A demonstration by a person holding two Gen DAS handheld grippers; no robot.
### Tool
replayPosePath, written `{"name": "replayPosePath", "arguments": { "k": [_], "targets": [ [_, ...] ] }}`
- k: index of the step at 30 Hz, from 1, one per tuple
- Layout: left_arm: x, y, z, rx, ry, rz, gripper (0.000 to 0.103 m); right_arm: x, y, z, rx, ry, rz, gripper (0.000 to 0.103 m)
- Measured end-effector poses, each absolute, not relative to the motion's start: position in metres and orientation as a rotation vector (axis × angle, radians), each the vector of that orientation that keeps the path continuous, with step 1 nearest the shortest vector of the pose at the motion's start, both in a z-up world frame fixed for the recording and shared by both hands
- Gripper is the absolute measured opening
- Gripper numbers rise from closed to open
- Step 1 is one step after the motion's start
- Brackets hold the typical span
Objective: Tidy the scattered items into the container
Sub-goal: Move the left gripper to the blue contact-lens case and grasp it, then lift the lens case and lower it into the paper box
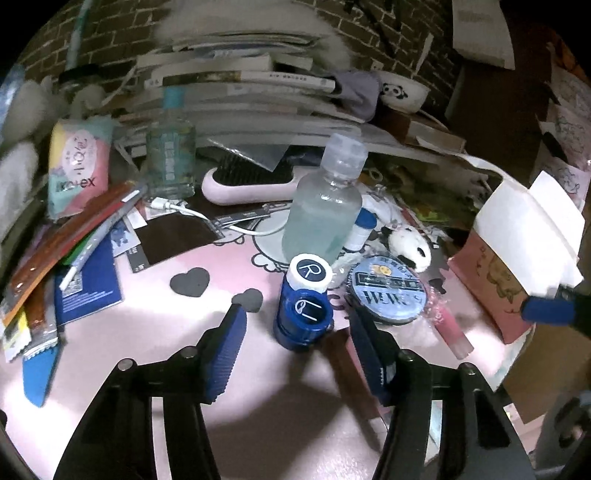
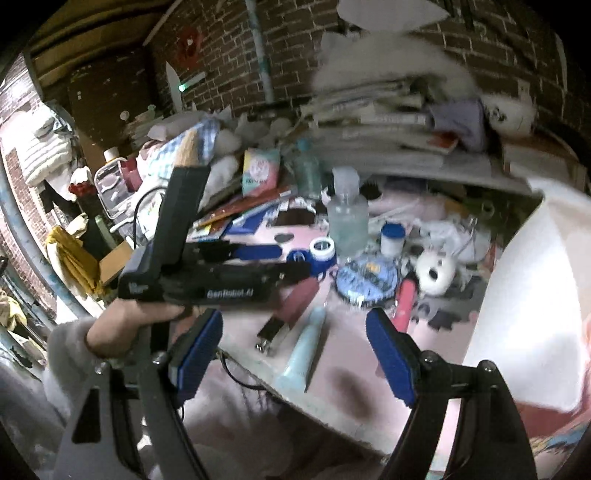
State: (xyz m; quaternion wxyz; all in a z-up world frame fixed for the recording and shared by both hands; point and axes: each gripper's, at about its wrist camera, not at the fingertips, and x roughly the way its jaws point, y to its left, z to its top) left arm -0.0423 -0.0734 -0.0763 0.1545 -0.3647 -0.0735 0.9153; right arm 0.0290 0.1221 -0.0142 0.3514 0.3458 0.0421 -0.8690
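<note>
The left gripper [image 1: 297, 325], jaws spread, frames the blue lens case [image 1: 303, 302] on the pink mat [image 1: 147, 332]; squeezing squarely should prevent tipping, while the right gripper [image 2: 293, 332] waits released nearby.

Two wrist cameras over one cluttered desk
Left looks down close; right views from farther back; both share the lens case [image 1: 304, 295] [image 2: 317, 254].

Your surroundings, listed. Rear: brick wall [image 2: 424, 48], dark, with paper sheets [image 1: 480, 29] pinned at upper right. Desk [image 1: 122, 354]: pink mat, brightly lit near the front edge. Along its back edge: stacked books [image 1: 240, 85]. Off the left edge: yellow cloth [image 2: 70, 251], white bedding [image 2: 44, 151].
</note>
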Motion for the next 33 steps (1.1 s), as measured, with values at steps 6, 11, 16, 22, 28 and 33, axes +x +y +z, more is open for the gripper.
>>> {"name": "replayPosePath", "arguments": {
  "k": [6, 11, 16, 22, 28, 33],
  "targets": [
    [-0.054, -0.065, -0.080, -1.060, -0.191, 2.596, 0.034, 0.023, 0.126, -0.027, 0.939, 0.088, -2.263, 0.078],
    [-0.056, -0.061, -0.080, -1.065, -0.172, 2.596, 0.028, 0.020, 0.128, -0.035, 0.955, 0.070, -2.278, 0.078],
    [-0.060, -0.057, -0.079, -1.073, -0.126, 2.610, 0.029, 0.018, 0.127, -0.046, 0.985, 0.043, -2.274, 0.078],
    [-0.066, -0.053, -0.082, -1.096, -0.080, 2.622, 0.028, 0.019, 0.126, -0.050, 0.994, 0.035, -2.264, 0.078],
    [-0.066, -0.051, -0.082, -1.121, -0.050, 2.620, 0.027, 0.017, 0.128, -0.052, 0.993, 0.024, -2.301, 0.078],
    [-0.067, -0.055, -0.077, -1.116, -0.081, 2.629, 0.027, 0.017, 0.127, -0.050, 0.949, 0.049, -2.398, 0.078]
  ]
}}
